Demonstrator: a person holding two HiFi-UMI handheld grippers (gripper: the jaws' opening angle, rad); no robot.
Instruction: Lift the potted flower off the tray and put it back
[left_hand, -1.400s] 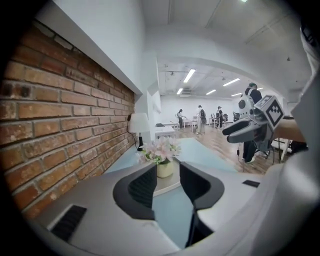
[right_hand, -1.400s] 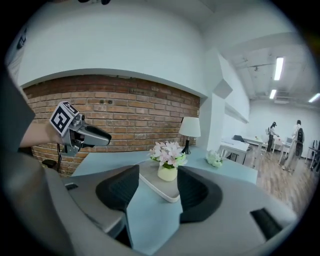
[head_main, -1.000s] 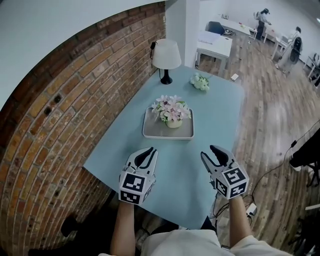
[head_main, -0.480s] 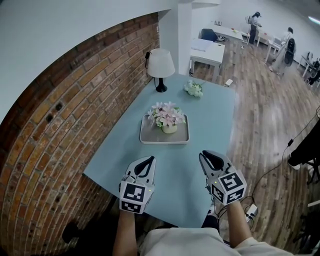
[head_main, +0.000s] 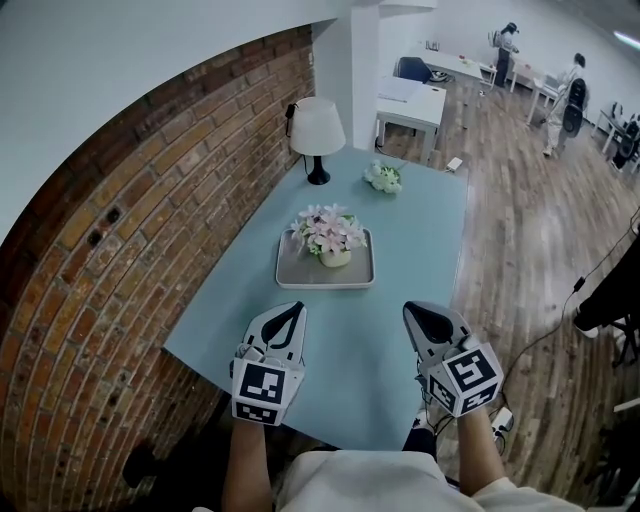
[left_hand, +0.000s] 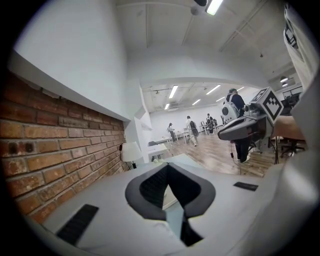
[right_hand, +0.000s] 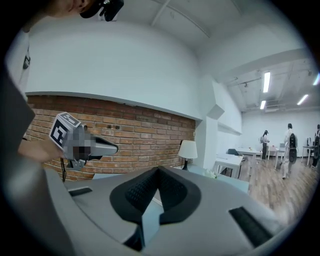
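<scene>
ahead of both sets of fingertips, and well apart from them, the potted flower (head_main: 326, 235) stands upright on the tray (head_main: 356, 277), near the middle of the blue table (head_main: 425, 230).

progress, as judged: no lift is under way. the pot is seated on the tray and neither gripper touches it. either the whole cycle is left to do or it is complete; the pictures do not settle which.

left gripper (head_main: 293, 310): jaws pressed together, nothing between them.

right gripper (head_main: 413, 310): jaws closing, almost met at the tips, nothing between them.

pose: both hands are held over the near edge of the table, side by side with a clear gap between them. the grippers point away from the person toward the tray, tipped slightly downward, with the marker cubes nearest the body. both forearms reach straight out from the torso.
</scene>
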